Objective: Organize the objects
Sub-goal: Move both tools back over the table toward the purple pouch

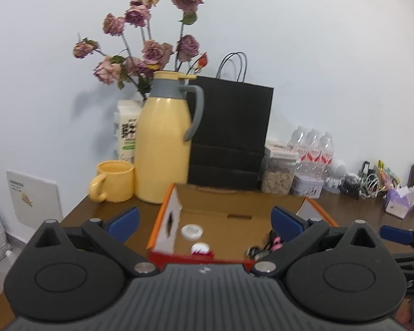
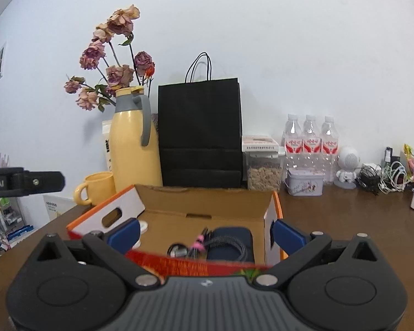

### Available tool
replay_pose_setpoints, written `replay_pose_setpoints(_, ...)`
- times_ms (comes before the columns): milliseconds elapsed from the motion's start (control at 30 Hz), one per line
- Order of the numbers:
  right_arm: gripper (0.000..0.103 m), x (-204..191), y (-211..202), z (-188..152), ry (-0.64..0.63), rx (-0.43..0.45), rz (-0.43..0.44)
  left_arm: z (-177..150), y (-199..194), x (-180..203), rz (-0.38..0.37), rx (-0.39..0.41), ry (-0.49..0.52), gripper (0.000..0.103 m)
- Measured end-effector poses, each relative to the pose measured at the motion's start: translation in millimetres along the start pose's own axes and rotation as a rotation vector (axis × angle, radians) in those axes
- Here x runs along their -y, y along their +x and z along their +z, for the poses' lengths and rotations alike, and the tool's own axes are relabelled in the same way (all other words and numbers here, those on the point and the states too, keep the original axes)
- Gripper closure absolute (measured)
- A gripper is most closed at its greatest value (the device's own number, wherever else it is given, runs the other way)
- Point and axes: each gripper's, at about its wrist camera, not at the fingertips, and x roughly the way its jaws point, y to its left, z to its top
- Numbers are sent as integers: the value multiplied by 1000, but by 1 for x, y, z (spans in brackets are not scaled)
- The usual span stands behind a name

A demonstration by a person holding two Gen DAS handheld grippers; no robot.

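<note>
A plain white wall [image 2: 289,41] (evenly lit, faint shadows) stands behind a dark brown wooden table [image 2: 345,220] pushed against it.

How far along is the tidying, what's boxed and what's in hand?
Already in the cardboard box: two white discs, a coiled cable and a dark pouch. Both grippers, left and right, are open and hold nothing. The box flaps remain open.

Two low wrist views, side by side, close behind one shared open cardboard box [image 1: 234,207], facing the wall.
</note>
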Motion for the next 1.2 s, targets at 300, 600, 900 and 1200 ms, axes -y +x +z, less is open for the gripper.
replay_pose_setpoints(300,0,-3,-46,-32,-10,-65,-6,-26,-41,-27,45,-48,21,0)
replay_pose_setpoints(600,0,-13,-67,-69,-27,-166,21,-60,-64,-48,63,-128,35,0)
replay_pose_setpoints(900,2,-13,-70,-101,-32,-256,4,-98,-66,-65,86,-240,41,0)
replay_pose_setpoints(1200,2,-4,-72,-109,-14,-278,-20,-123,-58,-72,66,-336,56,12)
